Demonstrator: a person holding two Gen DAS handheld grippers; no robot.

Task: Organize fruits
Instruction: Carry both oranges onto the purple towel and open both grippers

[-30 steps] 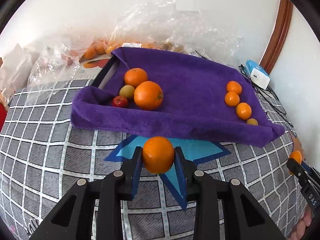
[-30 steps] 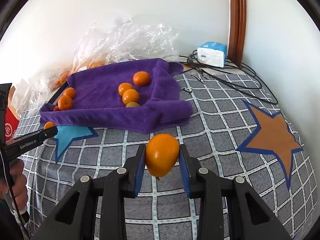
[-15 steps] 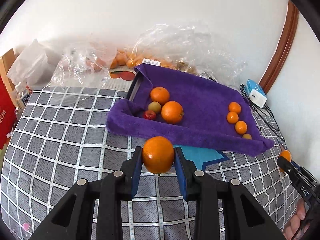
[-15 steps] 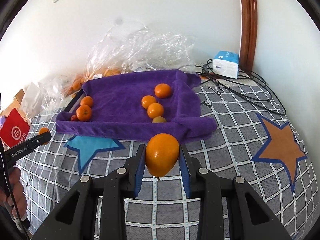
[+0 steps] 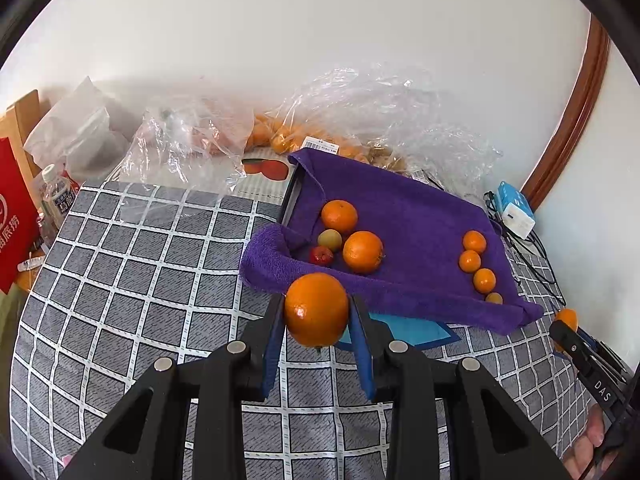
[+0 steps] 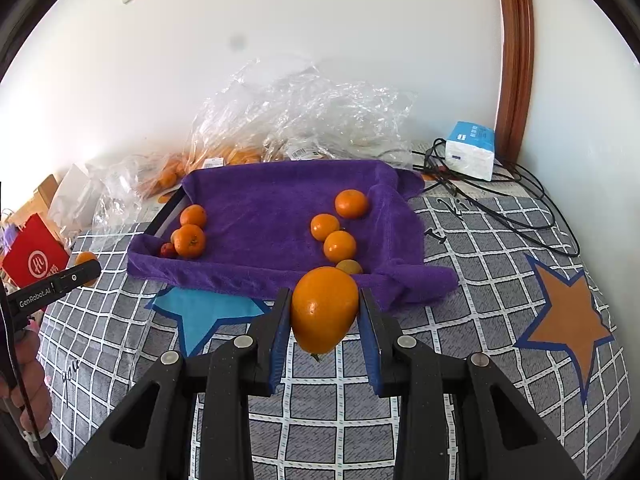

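Note:
My left gripper (image 5: 316,312) is shut on a round orange (image 5: 316,310) and holds it above the bed, in front of the left corner of a tray lined with a purple towel (image 5: 404,208). My right gripper (image 6: 324,312) is shut on a second orange (image 6: 324,308), in front of the tray's right front edge (image 6: 260,280). In the tray, two oranges (image 5: 362,251), a yellow-green fruit (image 5: 330,239) and a small red fruit (image 5: 321,256) lie at the left. Several small mandarins (image 5: 470,261) lie in a row at the right.
The bed has a grey checked cover (image 5: 140,264) with a blue star (image 6: 200,312) and an orange star (image 6: 568,320). Clear plastic bags of fruit (image 5: 280,136) lie behind the tray. A white-blue box (image 6: 470,150) and black cables (image 6: 500,208) are at the right. A red bag (image 5: 12,216) is at the left.
Both grippers have pulled back and up from the tray, each still holding its orange. The left view has swung left, so the tray now sits further right and further away.

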